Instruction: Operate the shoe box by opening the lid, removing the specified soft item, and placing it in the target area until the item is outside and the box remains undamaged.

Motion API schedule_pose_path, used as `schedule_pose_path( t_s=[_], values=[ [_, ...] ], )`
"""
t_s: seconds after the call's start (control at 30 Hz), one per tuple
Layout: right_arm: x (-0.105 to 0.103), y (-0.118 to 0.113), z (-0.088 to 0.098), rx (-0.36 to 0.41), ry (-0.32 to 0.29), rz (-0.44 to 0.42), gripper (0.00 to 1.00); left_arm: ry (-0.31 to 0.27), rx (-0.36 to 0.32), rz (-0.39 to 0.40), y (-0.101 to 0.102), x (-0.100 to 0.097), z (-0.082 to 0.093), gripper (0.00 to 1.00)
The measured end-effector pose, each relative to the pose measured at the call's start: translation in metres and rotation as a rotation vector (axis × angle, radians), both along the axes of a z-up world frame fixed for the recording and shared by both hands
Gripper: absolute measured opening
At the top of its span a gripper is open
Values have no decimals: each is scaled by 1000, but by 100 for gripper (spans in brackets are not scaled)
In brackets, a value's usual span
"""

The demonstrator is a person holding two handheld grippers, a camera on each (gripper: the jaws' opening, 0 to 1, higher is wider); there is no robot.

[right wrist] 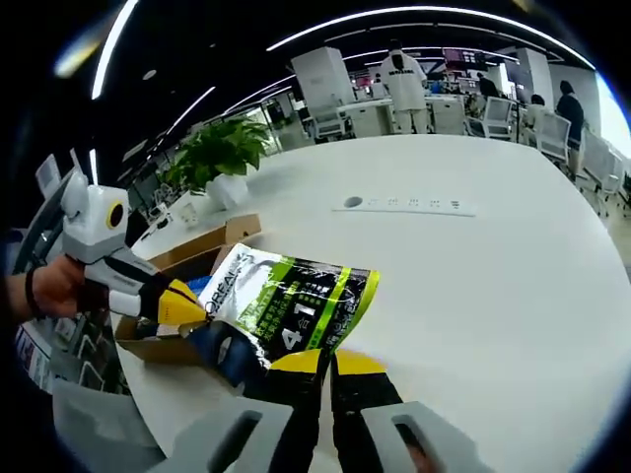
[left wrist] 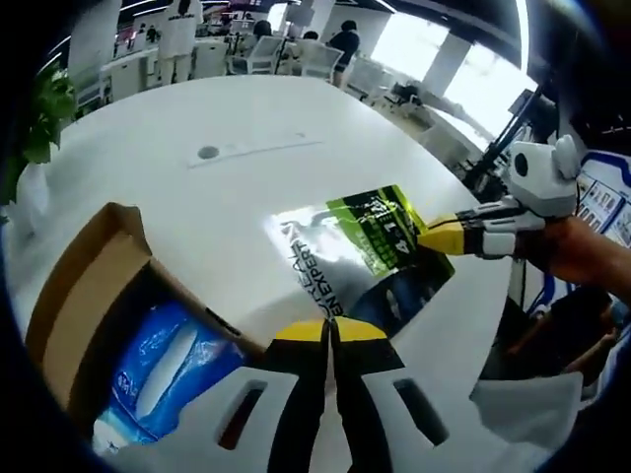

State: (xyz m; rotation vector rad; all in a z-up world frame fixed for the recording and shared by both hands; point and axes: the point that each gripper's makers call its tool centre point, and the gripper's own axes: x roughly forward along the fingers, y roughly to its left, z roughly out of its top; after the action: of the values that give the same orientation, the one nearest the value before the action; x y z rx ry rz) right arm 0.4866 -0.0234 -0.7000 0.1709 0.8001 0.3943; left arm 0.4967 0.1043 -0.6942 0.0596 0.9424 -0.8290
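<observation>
Grippers hold a shiny pouch between them over a big white table.

From the left gripper view, the left gripper [left wrist: 332,330] has its yellow-tipped jaws squeezed together on one end of the pouch [left wrist: 367,258]. The pouch is silver, green and dark blue, with printed letters on it. It sits above the table [left wrist: 246,118], close to the near edge. The right gripper [left wrist: 442,236] comes in from the right side, with a hand [left wrist: 582,251] behind it. Its yellow tips pinch the far end of the pouch. A brown shoe box [left wrist: 84,296] stands open at the near left corner of the table. A blue soft pack [left wrist: 163,365] lies inside the box. A grey strip [left wrist: 256,149] lies flat near the middle of the table. A green plant [left wrist: 44,113] stands at the left edge. People [left wrist: 345,44] sit and stand at other tables far behind.

From the right gripper view, the right gripper [right wrist: 328,363] has its jaws closed tight on the bottom edge of the pouch [right wrist: 291,305]. The left gripper [right wrist: 193,307] reaches in from the left and pinches the other end. A hand [right wrist: 49,286] holds it. The shoe box [right wrist: 202,241] sits just behind the pouch, at the table's left edge, with its flap up. The plant [right wrist: 222,148] in a white pot stands beyond the box. The grey strip [right wrist: 409,205] lies farther out on the table [right wrist: 493,296].
</observation>
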Motion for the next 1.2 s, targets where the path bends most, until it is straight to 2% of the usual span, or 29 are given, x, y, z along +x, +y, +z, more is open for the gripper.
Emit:
schedule_pose_path(
  t_s=[0.47, 0.6, 1.2],
  values=[
    [9, -11, -21, 1, 30, -10, 0, 0, 80, -64, -12, 11, -24, 1],
    [9, -15, -28, -4, 43, -14, 0, 15, 82, -88, -17, 9, -30, 1],
    [14, -15, -51, 10, 78, -6, 0, 3, 176, -173, -18, 15, -52, 1]
  ],
)
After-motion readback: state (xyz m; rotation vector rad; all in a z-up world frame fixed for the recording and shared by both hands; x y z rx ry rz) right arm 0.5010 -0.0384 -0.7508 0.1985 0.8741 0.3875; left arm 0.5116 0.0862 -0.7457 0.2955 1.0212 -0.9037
